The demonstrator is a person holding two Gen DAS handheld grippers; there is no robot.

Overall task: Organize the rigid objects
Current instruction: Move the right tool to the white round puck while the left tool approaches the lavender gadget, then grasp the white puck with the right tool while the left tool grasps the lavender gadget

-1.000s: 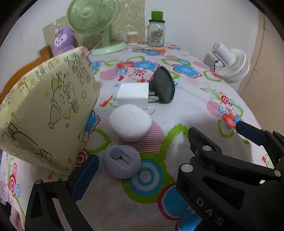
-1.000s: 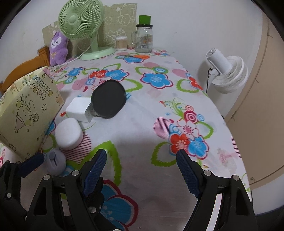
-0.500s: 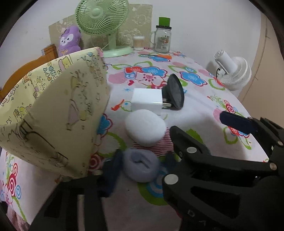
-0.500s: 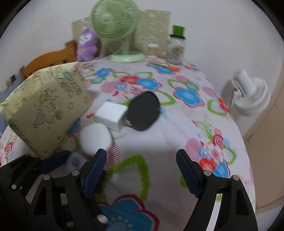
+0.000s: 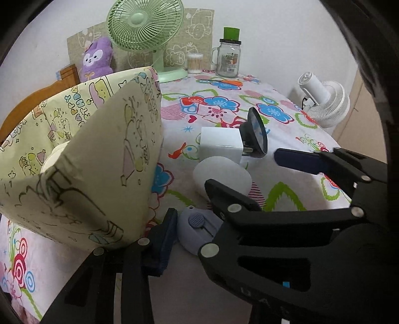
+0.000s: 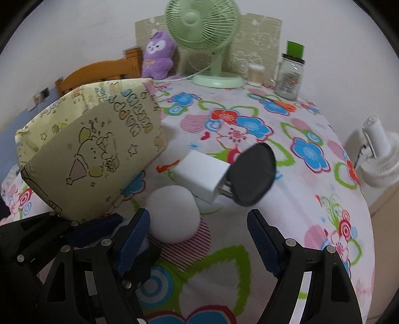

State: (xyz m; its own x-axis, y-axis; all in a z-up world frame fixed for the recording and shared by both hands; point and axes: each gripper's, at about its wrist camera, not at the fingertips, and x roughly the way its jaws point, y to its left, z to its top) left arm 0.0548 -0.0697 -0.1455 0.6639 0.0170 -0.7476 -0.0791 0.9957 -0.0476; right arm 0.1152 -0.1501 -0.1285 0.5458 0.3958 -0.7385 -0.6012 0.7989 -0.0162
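Observation:
My left gripper [image 5: 197, 224] is shut on a lilac round gadget [image 5: 193, 228] with a slider button, low on the floral tablecloth [image 5: 279, 192]. Its blue left pad [image 5: 162, 236] presses the gadget's side, while the other pad is hidden behind my right gripper [image 5: 245, 169]. The jaws of the right gripper [image 6: 198, 219] are closing, and its pads touch nothing. A white rounded puck [image 6: 174, 214] lies just ahead, near its left finger [image 6: 134, 239]. Beyond are a white charger cube [image 6: 202, 174] and a black disc [image 6: 254, 174]. A yellow patterned box [image 6: 94, 149] stands open at the left.
At the table's far end stand a green desk fan [image 6: 202, 22], a purple plush [image 6: 158, 57], a cotton-swab tub [image 6: 255, 73] and a jar with a green lid [image 6: 290, 72]. A white fan [image 6: 381, 159] sits off the right edge. A wooden chair back [image 6: 99, 72] is behind the box.
My left gripper has closed from wide open onto the lilac gadget. The right gripper has swung left and rolled, so the white puck now lies just ahead of its fingers.

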